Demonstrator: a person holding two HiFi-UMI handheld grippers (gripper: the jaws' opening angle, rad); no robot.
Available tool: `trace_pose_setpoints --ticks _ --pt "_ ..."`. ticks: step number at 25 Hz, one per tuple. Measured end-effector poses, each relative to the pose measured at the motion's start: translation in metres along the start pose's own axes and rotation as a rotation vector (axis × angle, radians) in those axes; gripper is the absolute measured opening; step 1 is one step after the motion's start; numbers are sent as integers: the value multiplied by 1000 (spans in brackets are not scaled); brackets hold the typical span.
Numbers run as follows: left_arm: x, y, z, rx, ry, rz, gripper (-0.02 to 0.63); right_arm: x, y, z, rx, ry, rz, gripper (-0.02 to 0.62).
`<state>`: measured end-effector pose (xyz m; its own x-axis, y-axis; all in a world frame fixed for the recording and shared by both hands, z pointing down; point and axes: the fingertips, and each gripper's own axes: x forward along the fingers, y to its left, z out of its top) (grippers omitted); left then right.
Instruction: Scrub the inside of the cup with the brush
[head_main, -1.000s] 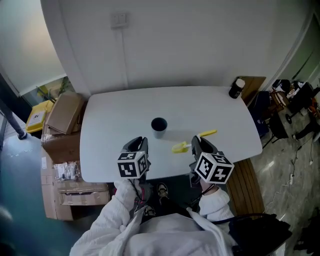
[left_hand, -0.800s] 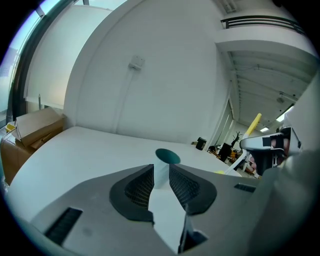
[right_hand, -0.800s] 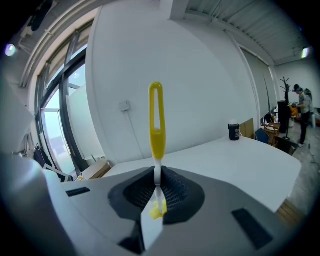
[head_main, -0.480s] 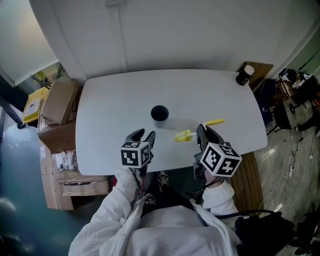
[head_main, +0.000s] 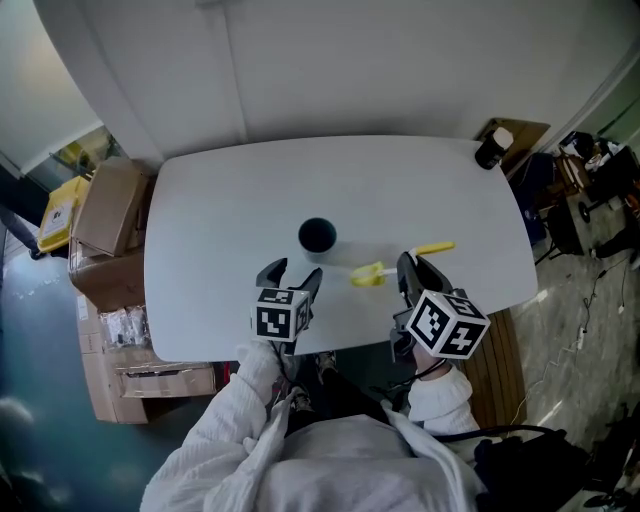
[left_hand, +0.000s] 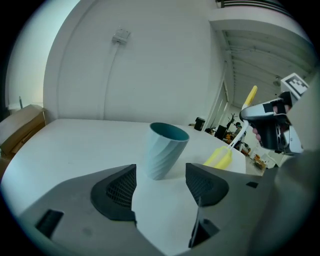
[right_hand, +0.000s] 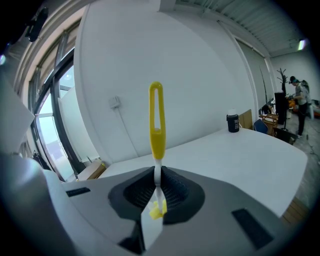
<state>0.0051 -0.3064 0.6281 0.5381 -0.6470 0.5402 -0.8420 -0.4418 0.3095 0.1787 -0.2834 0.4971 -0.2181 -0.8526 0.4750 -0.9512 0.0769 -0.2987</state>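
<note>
A teal ribbed cup (head_main: 317, 236) stands upright near the middle of the white table (head_main: 230, 200). My left gripper (head_main: 292, 274) sits just short of it, jaws opening, with nothing between them. In the left gripper view the cup (left_hand: 165, 150) stands beyond the fingertips, in line with the gap of the left gripper (left_hand: 160, 182). My right gripper (head_main: 408, 270) is shut on a yellow brush (head_main: 368, 274), whose head points left towards the cup. In the right gripper view the brush (right_hand: 156, 125) is pinched at its white neck in the right gripper (right_hand: 157, 187), handle loop up.
A dark jar (head_main: 490, 150) with a pale lid stands at the table's far right corner. Cardboard boxes (head_main: 105, 215) are stacked on the floor to the left. A wooden bench (head_main: 505, 370) lies off the right front edge. A person (right_hand: 300, 97) stands far off by desks.
The left gripper's jaws have spread apart from nearly closed. Both grippers have crept forward over the table edge towards the cup. The brush stays clamped in the right gripper.
</note>
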Motion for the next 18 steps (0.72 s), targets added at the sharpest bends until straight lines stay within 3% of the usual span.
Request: trace_pose_setpoints --ticks 4,11,18 --pt "22 -3 1 -26 24 -39 296 2 -9 6 3 -6 -16 84" --pt "52 -3 -5 142 92 -19 308 6 -22 6 26 -2 -34 84" --pt "67 2 -7 99 91 -36 311 10 -26 6 30 13 -28 84"
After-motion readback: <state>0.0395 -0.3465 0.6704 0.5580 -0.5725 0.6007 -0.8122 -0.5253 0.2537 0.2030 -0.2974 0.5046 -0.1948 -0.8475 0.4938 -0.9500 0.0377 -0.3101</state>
